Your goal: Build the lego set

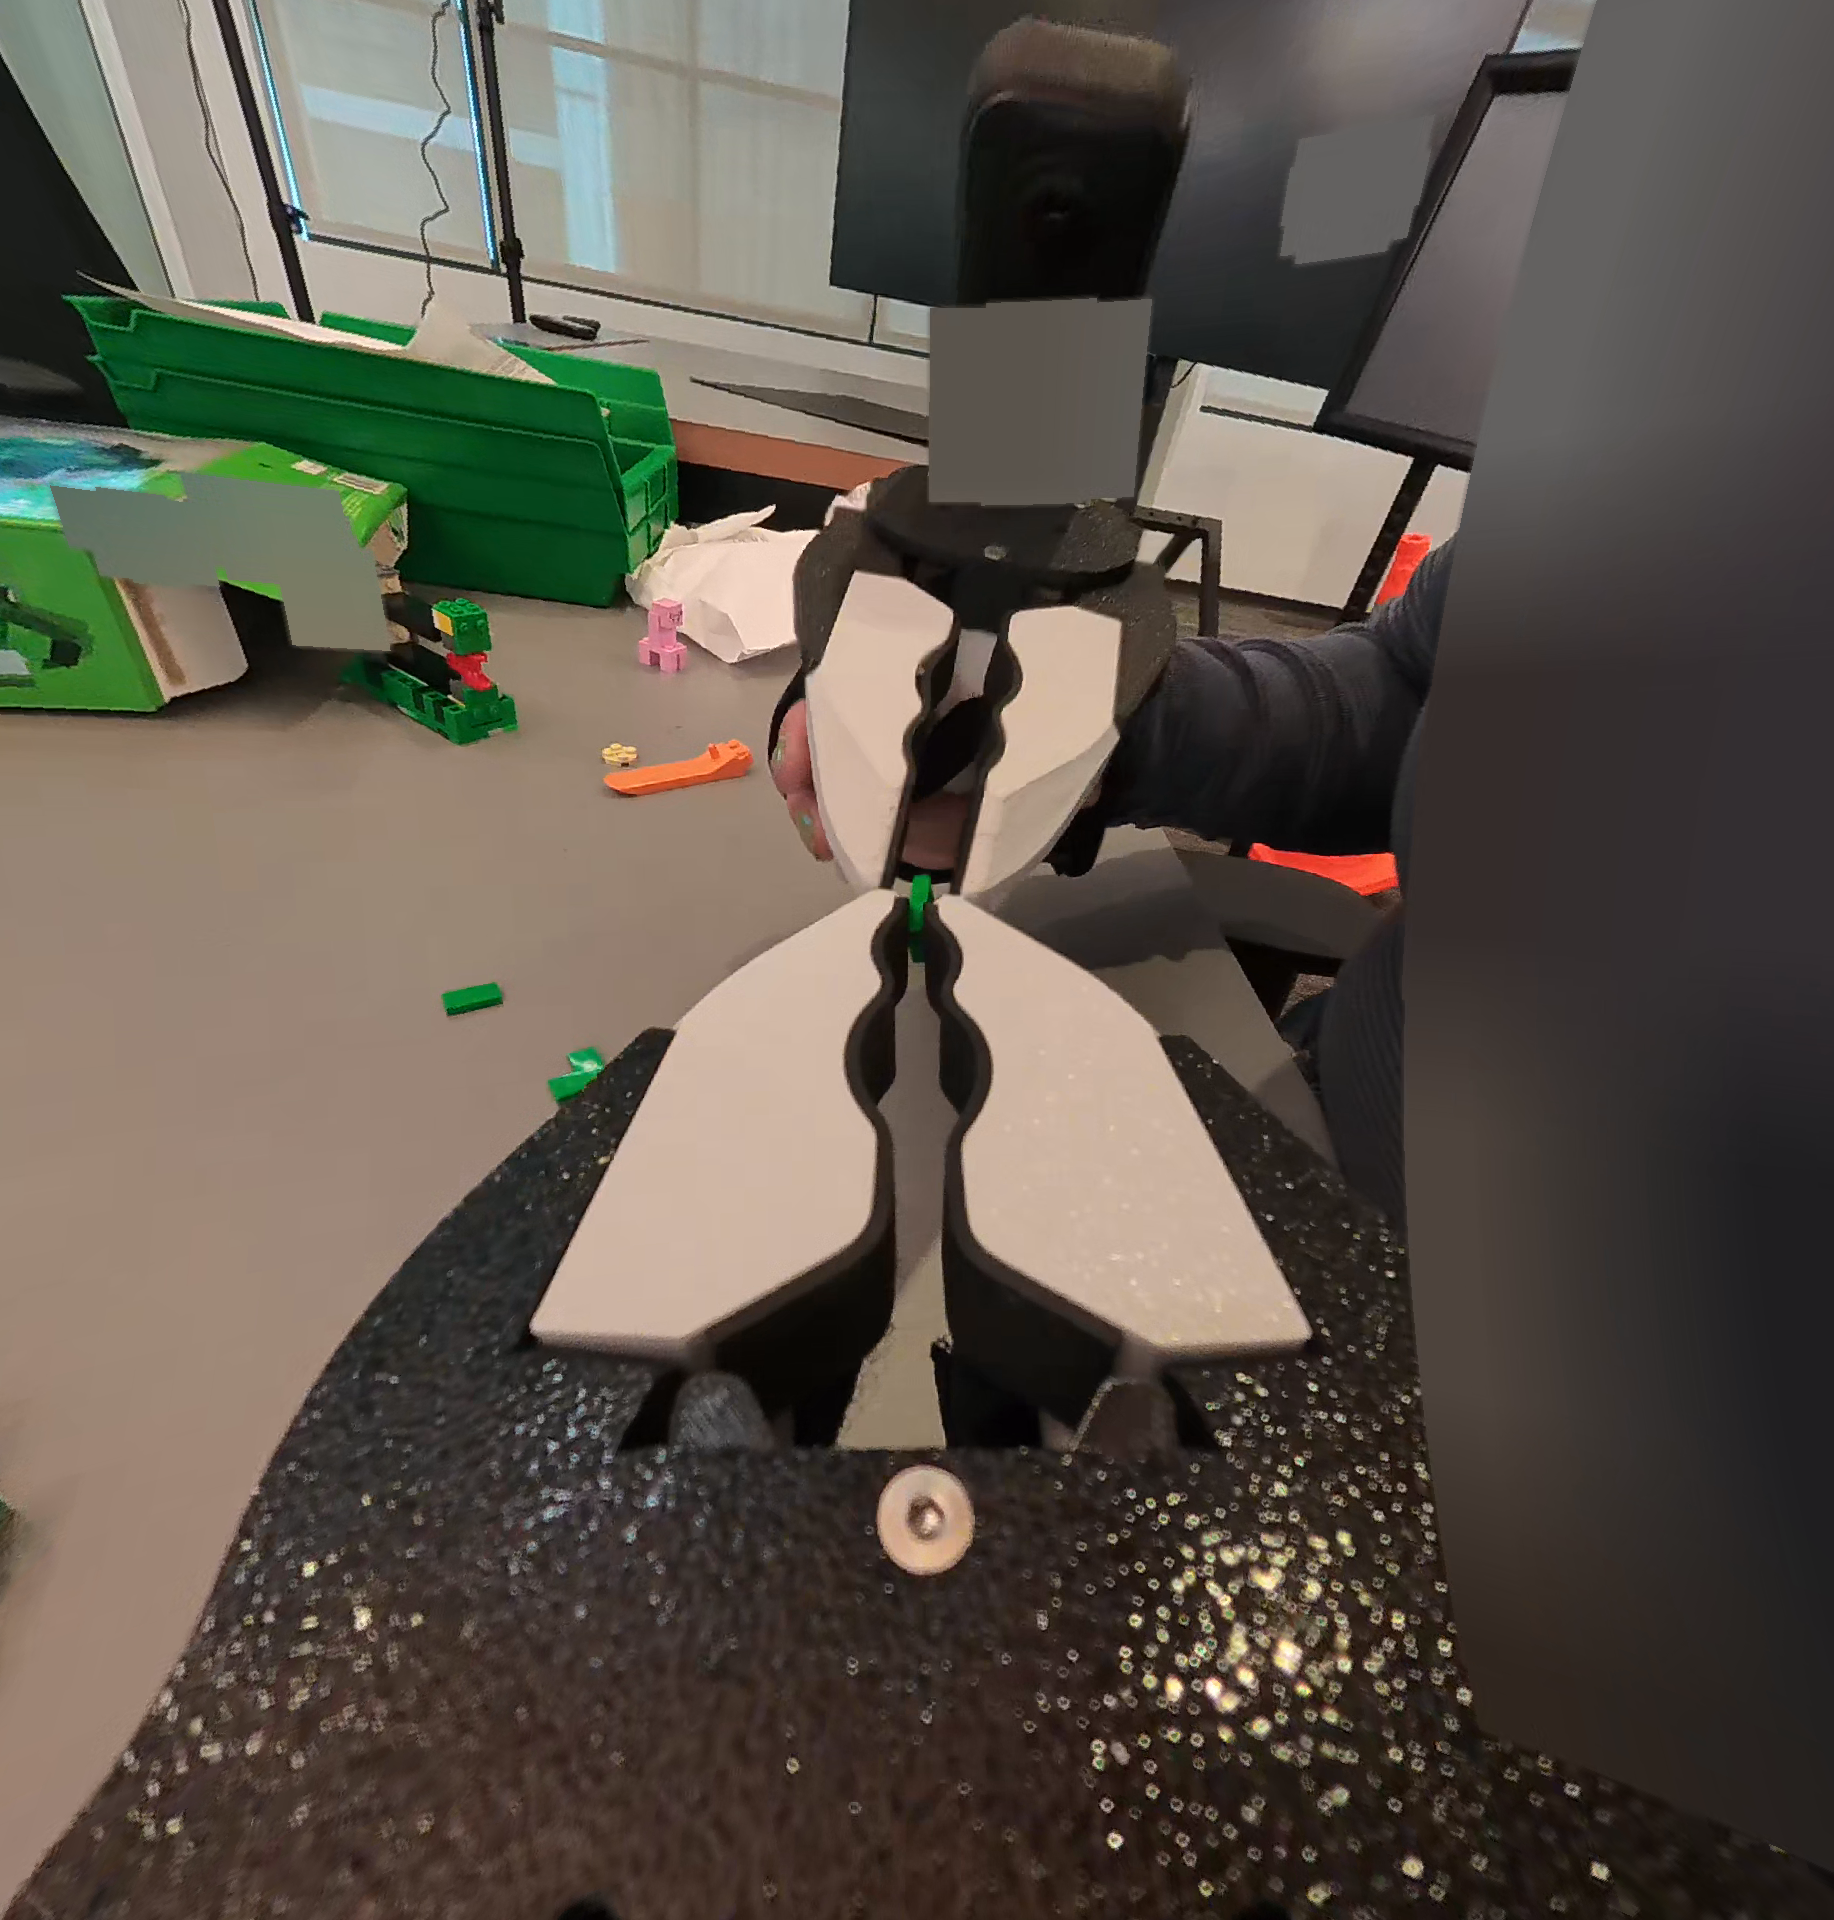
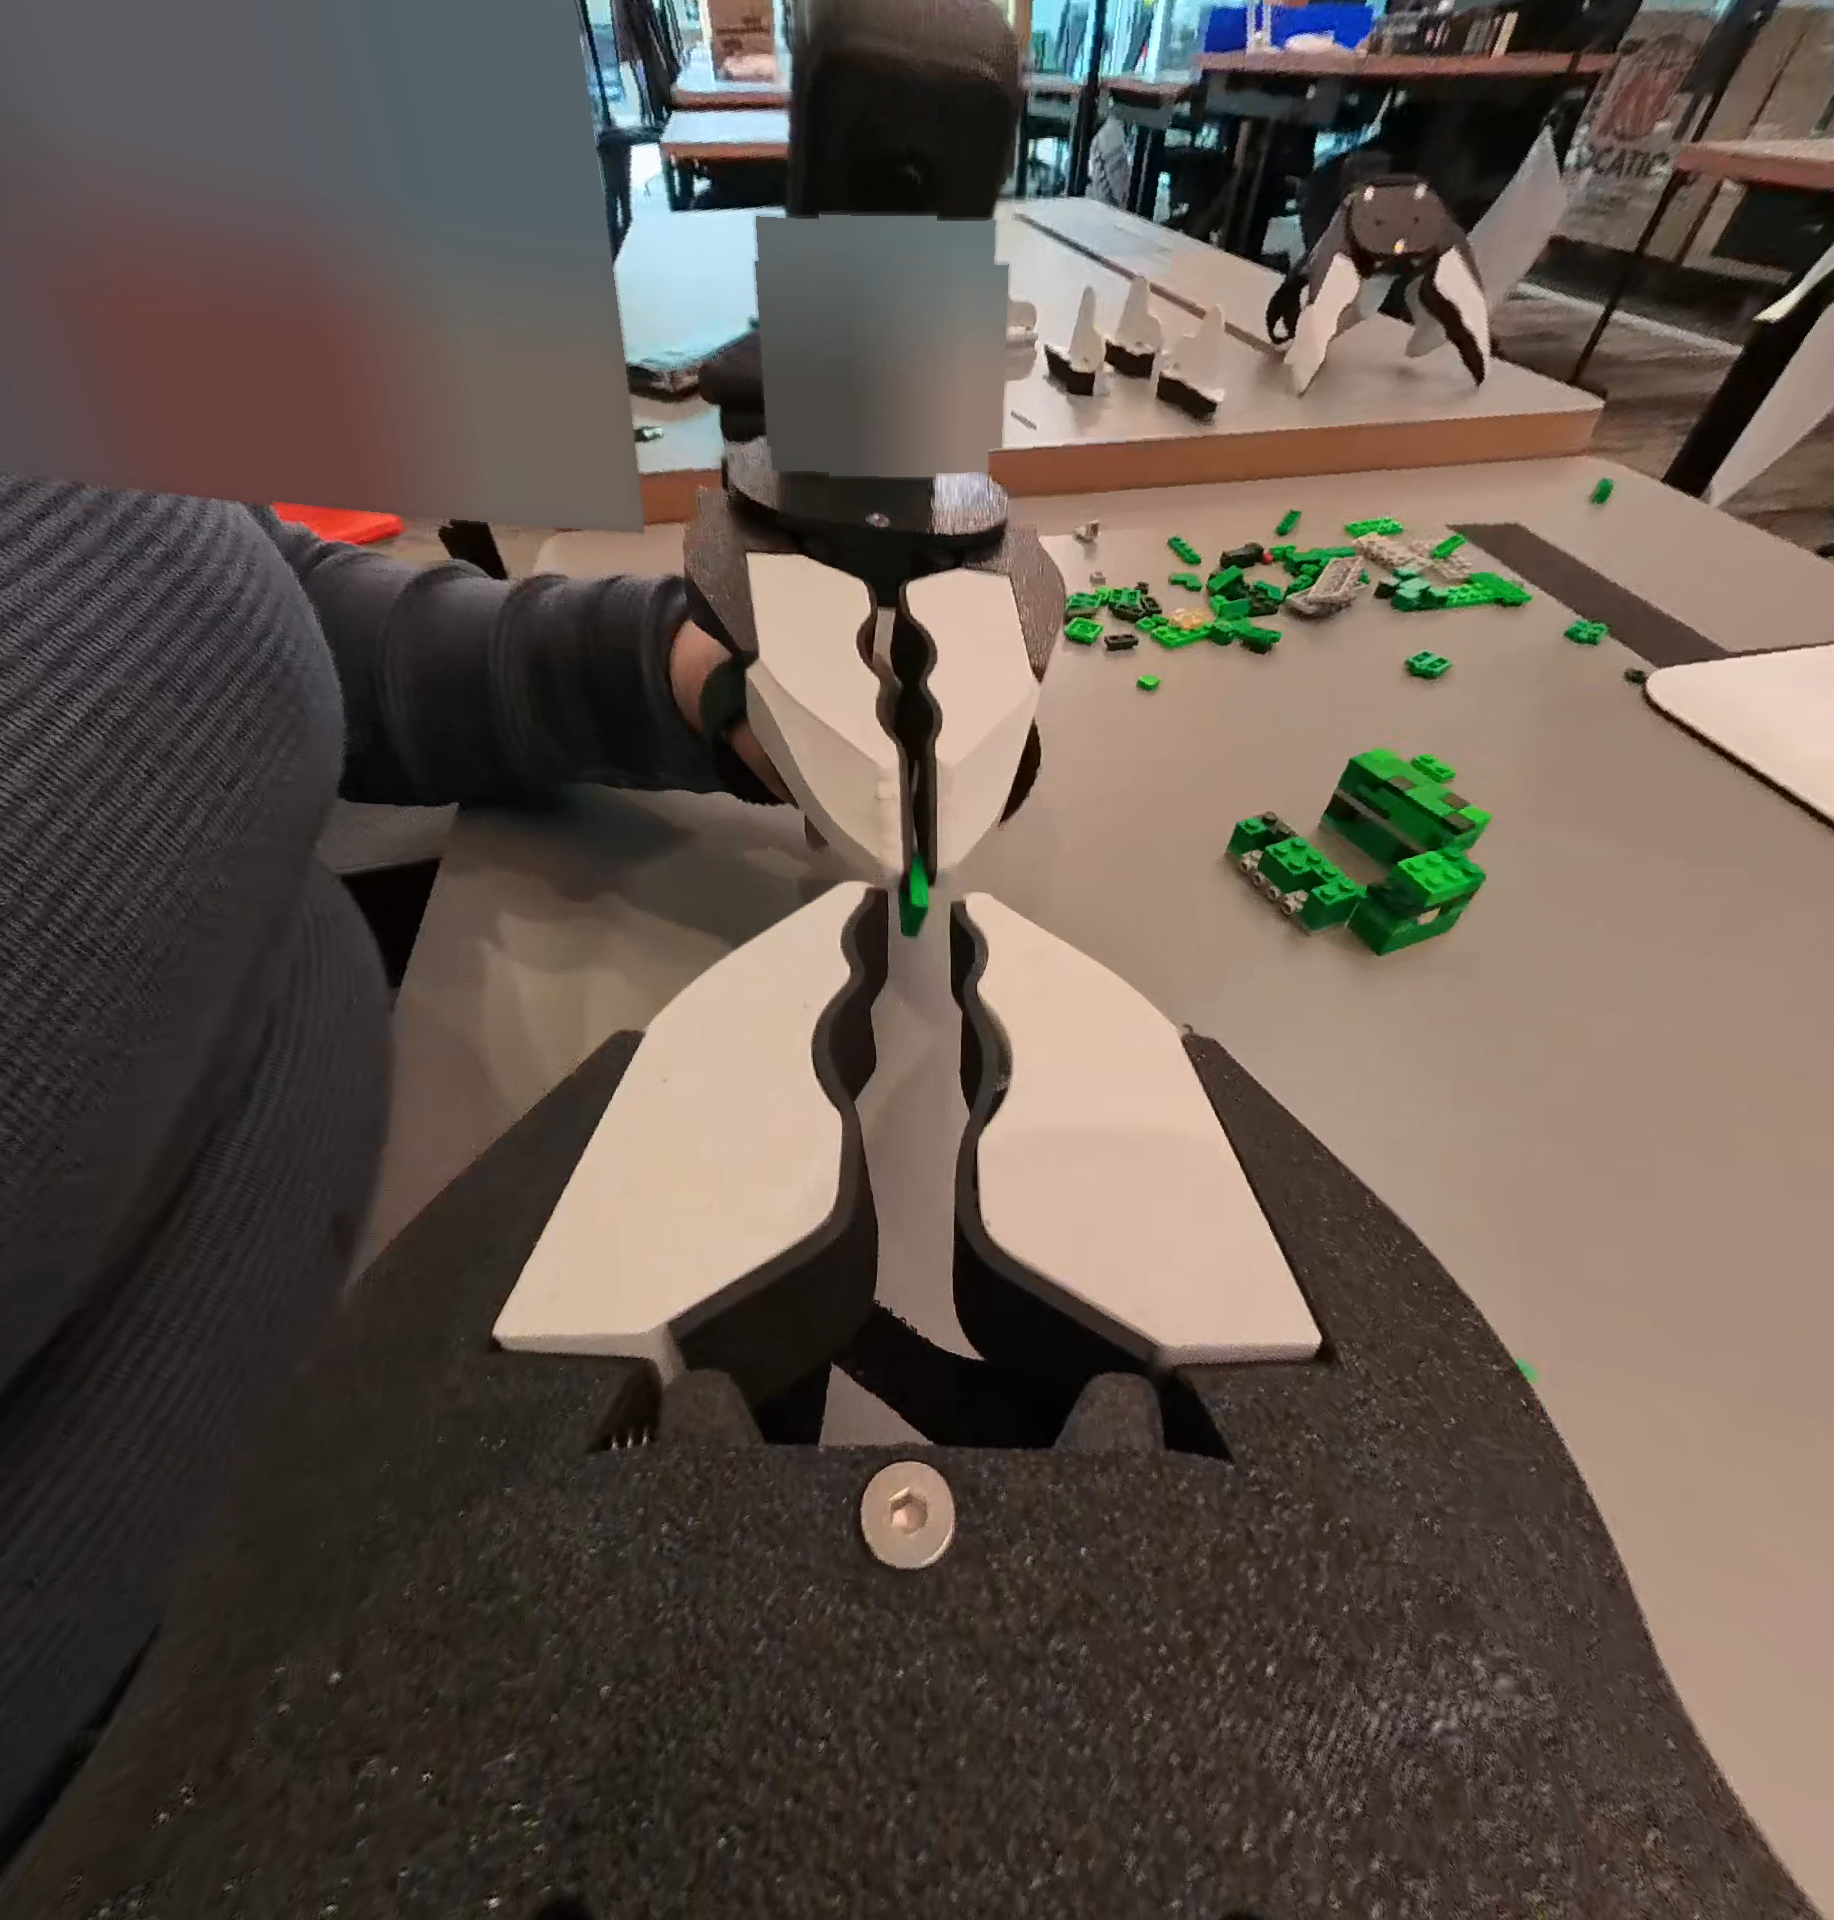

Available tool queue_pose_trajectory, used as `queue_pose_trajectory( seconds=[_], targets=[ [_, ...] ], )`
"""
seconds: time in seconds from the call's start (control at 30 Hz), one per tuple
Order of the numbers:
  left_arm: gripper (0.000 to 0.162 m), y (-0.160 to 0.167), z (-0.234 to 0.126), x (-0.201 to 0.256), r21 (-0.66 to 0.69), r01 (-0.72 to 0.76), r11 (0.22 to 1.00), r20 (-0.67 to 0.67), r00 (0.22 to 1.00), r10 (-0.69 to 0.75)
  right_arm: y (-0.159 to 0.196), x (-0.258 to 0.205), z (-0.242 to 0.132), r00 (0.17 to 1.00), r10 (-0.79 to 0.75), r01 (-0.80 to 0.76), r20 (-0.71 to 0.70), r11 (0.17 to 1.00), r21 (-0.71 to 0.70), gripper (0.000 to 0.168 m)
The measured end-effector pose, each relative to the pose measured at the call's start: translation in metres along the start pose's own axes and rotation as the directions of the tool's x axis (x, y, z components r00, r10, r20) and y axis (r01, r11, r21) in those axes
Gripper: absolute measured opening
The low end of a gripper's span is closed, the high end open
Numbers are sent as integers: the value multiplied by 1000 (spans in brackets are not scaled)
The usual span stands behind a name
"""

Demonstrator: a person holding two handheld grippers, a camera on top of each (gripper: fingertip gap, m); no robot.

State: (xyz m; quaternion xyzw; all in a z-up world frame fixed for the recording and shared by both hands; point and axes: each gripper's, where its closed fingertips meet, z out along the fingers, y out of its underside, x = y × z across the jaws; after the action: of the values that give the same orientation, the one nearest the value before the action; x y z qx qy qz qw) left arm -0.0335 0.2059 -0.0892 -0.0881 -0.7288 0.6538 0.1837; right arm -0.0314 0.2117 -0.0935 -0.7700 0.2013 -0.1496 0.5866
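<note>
My two grippers meet tip to tip above the grey table point(image 1: 217, 1039). My left gripper point(image 1: 915, 912) is shut on a small green lego piece point(image 1: 919, 916), which stands upright between its pads. My right gripper point(image 2: 908, 906) faces it with its jaws a narrow gap apart around the far end of the same green piece point(image 2: 913, 894), and its pads do not touch it. The right gripper also shows in the left wrist view point(image 1: 928, 878), and the left gripper in the right wrist view point(image 2: 911, 857). A green partial build point(image 2: 1380, 852) sits on the table to the right.
A pile of loose green and grey bricks point(image 2: 1297, 592) and a white mat point(image 2: 1786, 727) lie at the far right. Another small green build point(image 1: 445, 665), a pink figure point(image 1: 664, 634), an orange brick separator point(image 1: 679, 769), green bins point(image 1: 373, 436), the set's box point(image 1: 61, 603) and loose green plates point(image 1: 471, 997) lie to the left. Both grippers' tips are close together, under 4 cm apart.
</note>
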Motion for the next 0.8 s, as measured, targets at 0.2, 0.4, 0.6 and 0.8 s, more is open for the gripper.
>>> queue_pose_trajectory(
  seconds=[0.2, 0.4, 0.6, 0.8],
  targets=[
    [3, 3, 2, -2, -24, 26, 999, 5, 1000, -26, 7, 2, -2, 999, -40, 40, -2, 998, -39, 3],
    [1, 17, -13, -35, -85, 28, 996, 202, 979, -10, 87, 96, -51, 737, -654, 365, -170, 597, -715, 3],
    [2, 6, -33, -55, -6, 41, 999, 329, 944, -37, 115, 118, -62, 498, -856, 528, 135, 176, -831, 3],
    [2, 4, -41, -61, 3, 37, 999, 372, 927, -35, 114, 114, -58, 474, -855, 580, 212, 122, -805, 4]
  ],
)
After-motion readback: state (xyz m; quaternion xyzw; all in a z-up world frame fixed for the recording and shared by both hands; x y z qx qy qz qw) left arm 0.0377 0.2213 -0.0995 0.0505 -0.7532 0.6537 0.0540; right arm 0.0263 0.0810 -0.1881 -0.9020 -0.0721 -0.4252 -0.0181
